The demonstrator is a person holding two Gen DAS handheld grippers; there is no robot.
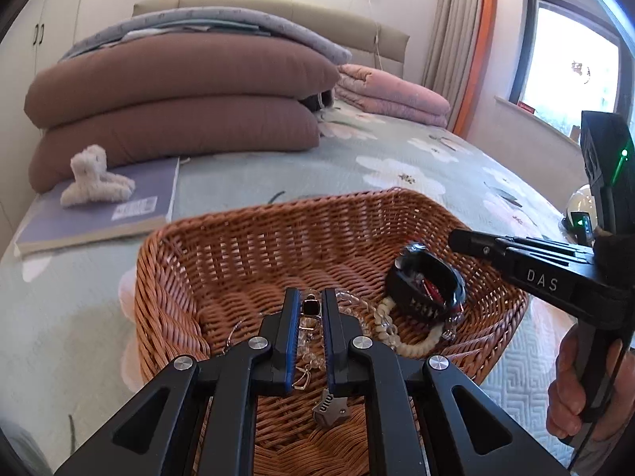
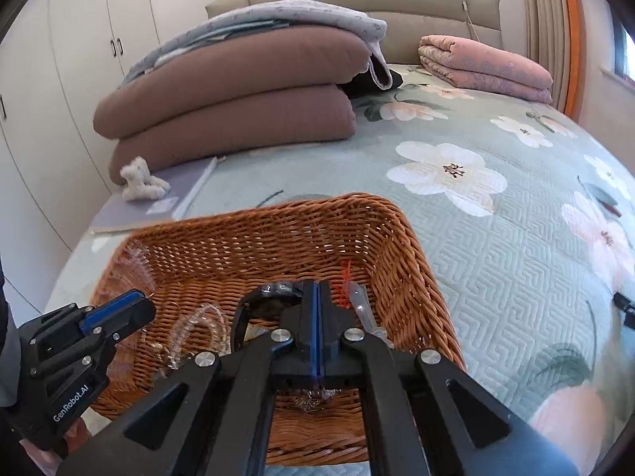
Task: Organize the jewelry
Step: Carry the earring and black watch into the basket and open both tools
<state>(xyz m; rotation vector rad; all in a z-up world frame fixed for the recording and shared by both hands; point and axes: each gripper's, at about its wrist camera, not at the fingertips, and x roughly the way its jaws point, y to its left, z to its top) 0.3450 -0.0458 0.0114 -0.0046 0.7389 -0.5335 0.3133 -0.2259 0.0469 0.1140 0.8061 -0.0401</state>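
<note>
- Basket: woven wicker, on the bed; near rim towards both cameras, far wall highest.
- Contents, right side: black watch on its edge, a cream bead bracelet touching it at the near side.
- Contents, middle: clear chain, a small dark pendant, thin silver pieces; tangled, links hard to tell apart.
- Left claw: over the basket's near middle, tips narrowly apart; the chain hangs in the gap, a grey tag dangling below. It looks like a pinch on the chain, though the contact itself is not clear.
- Right claw: pressed together, over the right of the basket, just above the watch; whether anything is between the pads I cannot tell.
- Progress, judged: most jewelry seen is already in the basket; one small dark item lies on the bed far right of it, identity unclear. Untangling or final placing seems left.
- Edges: basket walls close in on both claws; rim near the right claw's right side.
- Open room: bare bed to the right and beyond; book with a fluffy toy at left, folded quilts far.
</note>
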